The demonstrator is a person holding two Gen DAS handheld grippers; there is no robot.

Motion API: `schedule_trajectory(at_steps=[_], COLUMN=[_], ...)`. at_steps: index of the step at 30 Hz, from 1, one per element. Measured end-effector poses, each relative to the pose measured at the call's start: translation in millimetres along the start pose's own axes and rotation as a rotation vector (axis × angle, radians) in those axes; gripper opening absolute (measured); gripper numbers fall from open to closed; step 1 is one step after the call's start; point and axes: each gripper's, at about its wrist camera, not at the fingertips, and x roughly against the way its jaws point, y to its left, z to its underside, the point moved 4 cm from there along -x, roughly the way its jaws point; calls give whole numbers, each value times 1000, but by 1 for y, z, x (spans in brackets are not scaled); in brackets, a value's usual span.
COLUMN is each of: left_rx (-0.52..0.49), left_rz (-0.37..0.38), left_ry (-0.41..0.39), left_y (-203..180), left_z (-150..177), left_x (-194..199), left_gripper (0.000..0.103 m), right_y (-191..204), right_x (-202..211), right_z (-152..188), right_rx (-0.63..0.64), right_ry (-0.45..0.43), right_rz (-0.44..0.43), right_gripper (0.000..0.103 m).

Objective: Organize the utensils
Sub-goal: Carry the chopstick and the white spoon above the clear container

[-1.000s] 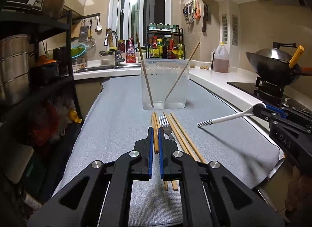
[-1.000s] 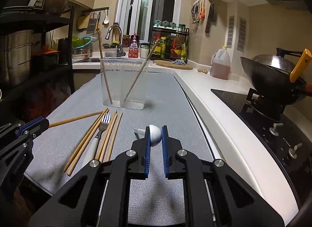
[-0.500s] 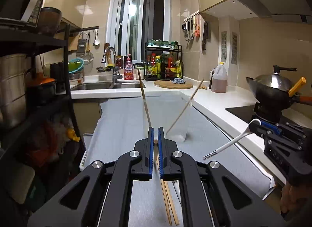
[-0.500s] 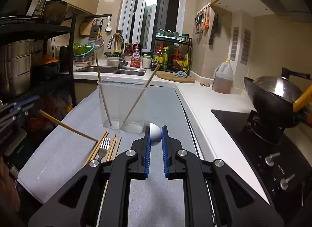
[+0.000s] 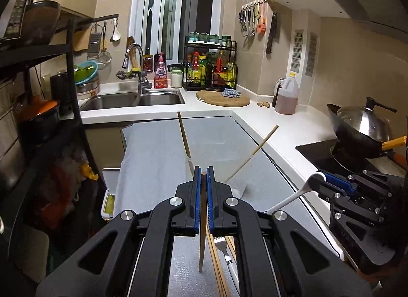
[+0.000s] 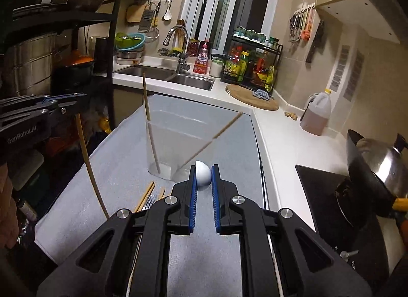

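My left gripper [image 5: 203,172] is shut on a wooden chopstick [image 5: 202,240] that hangs down from its pads above the grey mat [image 5: 153,159]. My right gripper [image 6: 204,170] is shut on the bowl of a white spoon [image 6: 203,176]; in the left wrist view its handle [image 5: 287,202] slopes down from the right gripper [image 5: 315,181]. A clear container [image 6: 178,141] with two leaning chopsticks stands ahead of both. In the right wrist view the left gripper [image 6: 76,99] sits at the left, the chopstick [image 6: 88,161] dangling. More chopsticks and a fork [image 6: 149,198] lie on the mat.
A wok [image 5: 357,128] sits on the black hob [image 6: 321,189] at the right. Behind the mat are a sink [image 5: 132,99], a round cutting board [image 5: 223,98], an oil jug [image 5: 287,98] and a spice rack [image 5: 210,72]. A black shelf rack [image 5: 38,93] stands left.
Both grippers have risen from the mat, the left carrying the chopstick and the right the spoon. The container and the remaining utensils now sit lower in both views.
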Motion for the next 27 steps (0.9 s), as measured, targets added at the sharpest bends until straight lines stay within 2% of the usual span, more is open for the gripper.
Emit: schedule_trajectory(at_steps=[9, 15, 20, 23, 27], left_rx=[24, 31, 25, 30, 21], left_rz=[44, 97, 88, 86, 74], left_ry=[3, -77, -152, -154, -128], left_y=[1, -4, -8, -8, -5], left_z=[-53, -123, -167, -173, -161], left_x=[-6, 3, -5, -29, -67], left_gripper=[4, 4, 4, 4, 4], right_y=[-20, -36, -42, -42, -39], right_x=[-6, 4, -8, -31, -64], right_z=[-56, -108, -140, -141, -129], right_rx=[-38, -55, -58, -54, -49], right_ry=[3, -69, -107, -82, -39], right_rz=[-47, -60, -50, -51, -48], right_gripper=[11, 11, 11, 11, 11])
